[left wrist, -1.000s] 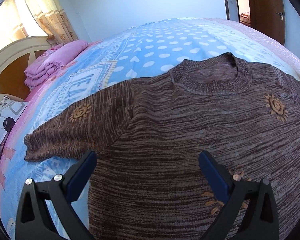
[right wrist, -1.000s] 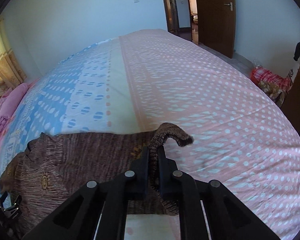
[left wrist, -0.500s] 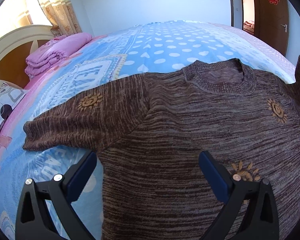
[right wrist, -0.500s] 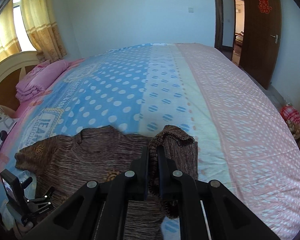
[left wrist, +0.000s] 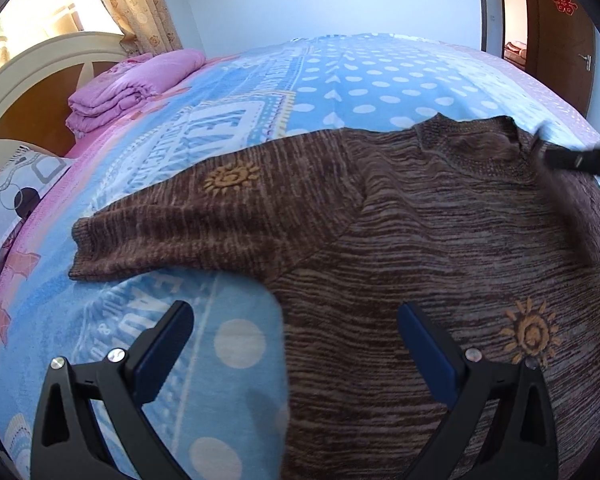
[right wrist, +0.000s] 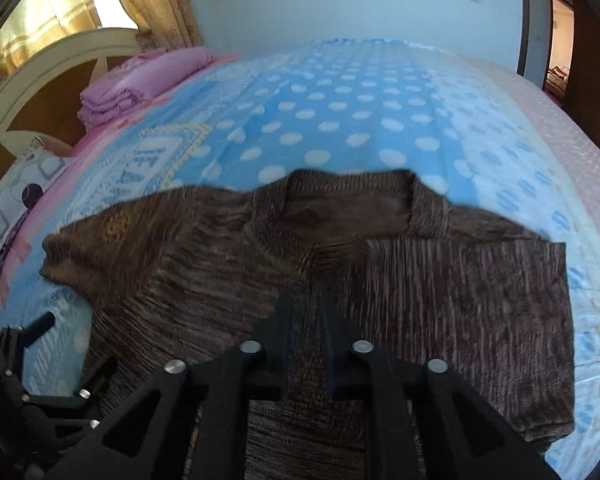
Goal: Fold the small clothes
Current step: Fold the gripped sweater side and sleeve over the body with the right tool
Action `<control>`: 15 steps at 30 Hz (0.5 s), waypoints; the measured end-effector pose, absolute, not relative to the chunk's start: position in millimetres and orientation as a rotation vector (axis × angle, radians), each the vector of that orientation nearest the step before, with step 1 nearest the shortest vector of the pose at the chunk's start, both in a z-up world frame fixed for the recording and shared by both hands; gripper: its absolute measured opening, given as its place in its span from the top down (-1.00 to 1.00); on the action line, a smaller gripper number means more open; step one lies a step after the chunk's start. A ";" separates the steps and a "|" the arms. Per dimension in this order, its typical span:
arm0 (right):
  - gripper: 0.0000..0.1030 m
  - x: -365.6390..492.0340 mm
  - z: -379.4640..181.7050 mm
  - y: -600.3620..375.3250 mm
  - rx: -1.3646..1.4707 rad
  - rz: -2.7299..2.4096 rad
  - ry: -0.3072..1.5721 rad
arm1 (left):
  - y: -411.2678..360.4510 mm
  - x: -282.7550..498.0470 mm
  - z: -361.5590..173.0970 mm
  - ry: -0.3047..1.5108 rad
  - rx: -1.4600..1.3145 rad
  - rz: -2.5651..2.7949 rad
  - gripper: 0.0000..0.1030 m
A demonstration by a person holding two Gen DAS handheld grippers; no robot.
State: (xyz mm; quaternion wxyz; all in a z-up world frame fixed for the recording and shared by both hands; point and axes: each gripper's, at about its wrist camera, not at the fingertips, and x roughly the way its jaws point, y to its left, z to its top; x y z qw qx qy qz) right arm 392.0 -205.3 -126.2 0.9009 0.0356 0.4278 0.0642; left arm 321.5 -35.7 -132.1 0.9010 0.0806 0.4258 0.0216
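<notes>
Brown striped knit sweater with orange sun motifs spread on blue dotted bedspread, right sleeve folded over chest. Left tongs wide open, empty, lower frame. Right tongs opening, sleeve fabric between.

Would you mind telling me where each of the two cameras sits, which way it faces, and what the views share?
Left wrist: sits on the left gripper, looking down across the brown knitted sweater and its spread left sleeve; its own open fingers show.
Right wrist: sits on the right gripper, over the sweater's middle, facing the collar; its jaws are opening, sweater fabric between them.
Shared: the sweater, blue polka-dot bedspread, folded pink blanket; each view catches the other gripper.
</notes>
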 end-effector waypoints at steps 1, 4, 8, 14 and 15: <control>-0.17 389.4 -133.7 -206.4 0.058 0.117 0.913 | -34.3 321.1 -130.3 0.880 0.170 0.046 -1.00; -0.29 364.5 -134.5 -234.9 0.082 0.099 0.892 | -37.4 321.5 -124.6 0.880 0.177 0.039 -1.00; -0.29 320.5 -119.2 -301.4 0.148 0.020 0.837 | -63.7 325.0 -119.2 0.912 0.163 -0.059 -1.00; -0.29 272.7 -123.5 -360.8 0.077 -0.160 0.862 | -131.9 334.1 -117.9 0.936 0.164 -0.224 -0.88; -0.29 264.8 -125.1 -365.5 0.097 -0.152 0.869 | -142.9 338.6 -119.6 0.951 0.158 -0.249 -0.79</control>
